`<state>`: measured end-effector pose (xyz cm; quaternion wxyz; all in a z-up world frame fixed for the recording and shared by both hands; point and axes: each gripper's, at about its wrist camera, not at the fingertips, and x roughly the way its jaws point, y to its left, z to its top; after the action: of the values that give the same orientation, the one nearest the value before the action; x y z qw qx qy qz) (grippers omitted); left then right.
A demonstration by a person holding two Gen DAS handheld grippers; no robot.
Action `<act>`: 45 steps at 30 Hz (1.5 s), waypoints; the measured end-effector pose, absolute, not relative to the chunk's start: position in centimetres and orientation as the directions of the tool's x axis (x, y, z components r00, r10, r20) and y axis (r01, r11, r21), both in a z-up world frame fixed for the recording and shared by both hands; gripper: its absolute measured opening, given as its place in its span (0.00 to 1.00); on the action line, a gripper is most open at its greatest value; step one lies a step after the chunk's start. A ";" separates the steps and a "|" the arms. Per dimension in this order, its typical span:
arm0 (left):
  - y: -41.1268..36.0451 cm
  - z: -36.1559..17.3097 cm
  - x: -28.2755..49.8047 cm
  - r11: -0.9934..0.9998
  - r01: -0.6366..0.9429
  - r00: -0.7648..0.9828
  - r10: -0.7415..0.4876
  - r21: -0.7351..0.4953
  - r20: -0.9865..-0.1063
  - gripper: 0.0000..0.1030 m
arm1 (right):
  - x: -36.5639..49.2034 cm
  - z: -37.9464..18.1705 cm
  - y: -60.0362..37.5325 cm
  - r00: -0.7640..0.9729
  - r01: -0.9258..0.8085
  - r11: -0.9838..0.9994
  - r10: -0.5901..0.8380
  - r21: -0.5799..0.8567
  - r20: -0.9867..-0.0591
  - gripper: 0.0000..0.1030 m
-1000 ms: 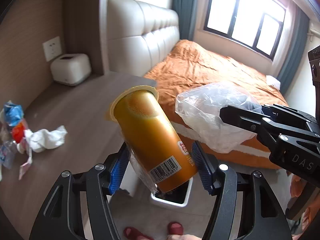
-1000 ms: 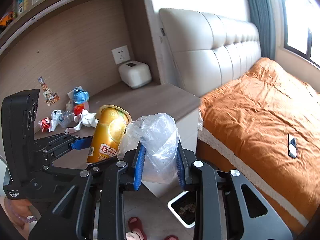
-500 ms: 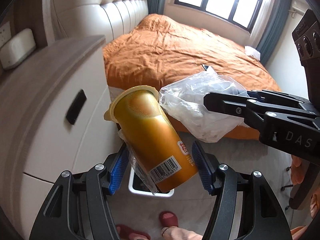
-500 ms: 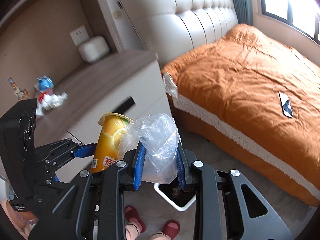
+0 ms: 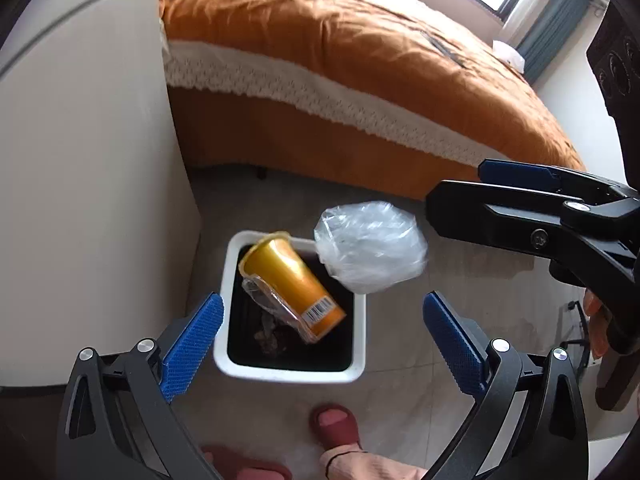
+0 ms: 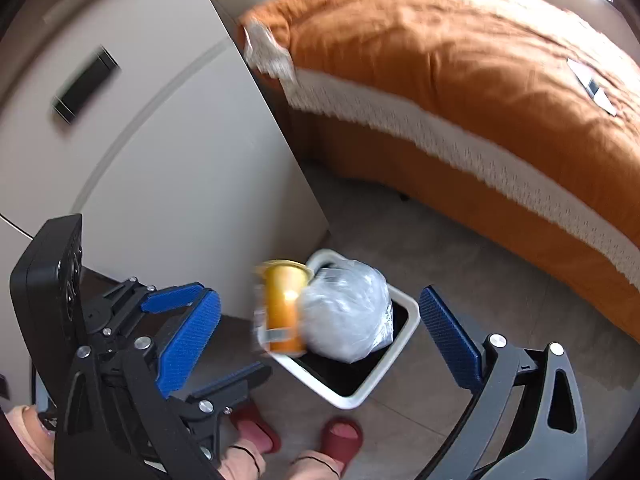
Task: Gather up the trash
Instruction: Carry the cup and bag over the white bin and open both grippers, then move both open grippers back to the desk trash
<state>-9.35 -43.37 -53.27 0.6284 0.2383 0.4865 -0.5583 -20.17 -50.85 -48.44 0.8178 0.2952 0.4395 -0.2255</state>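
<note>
orange cup [image 5: 294, 280] is loose over the white bin [image 5: 292, 372], tilted, rim toward the cabinet side, barcode end lower, with a clear wrapper bit stuck along it; from the left wrist view it overlaps the bin's dark opening, not touching either hand-held gripper. crumpled clear plastic bag [image 5: 370, 250] is just beside it, over the bin's far right corner, also free of any pads. in the right wrist view the cup [image 6: 282, 310] is blurred and upright-ish, touching the bag [image 6: 348, 316], both in front of the bin [image 6: 376, 384]. can't tell if either has landed inside. some dark debris at the bin bottom. left hand-held gripper [image 5: 322, 346] has jaws spread wide, nothing between the blue pads, bin directly below. right hand-held gripper [image 6: 320, 338] jaws also wide apart, nothing clamped. bin stands on the tile floor [image 5: 460, 280] between a beige cabinet [image 5: 88, 160] and the bed with orange cover [image 5: 360, 52]. person's red slippers [image 6: 340, 438] are near the bin's close edge.
</note>
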 end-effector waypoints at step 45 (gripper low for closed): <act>-21.4 -12.8 1.2 0.763 0.638 0.655 -0.467 0.103 -0.594 0.95 | -6.0 -12.0 -37.2 0.876 0.052 0.995 -0.003 0.088 -0.482 0.96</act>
<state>1.22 -21.41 -12.82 0.8967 0.1532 0.2786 -0.3081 -6.03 -37.18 -12.03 0.9673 0.0492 0.2484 -0.0142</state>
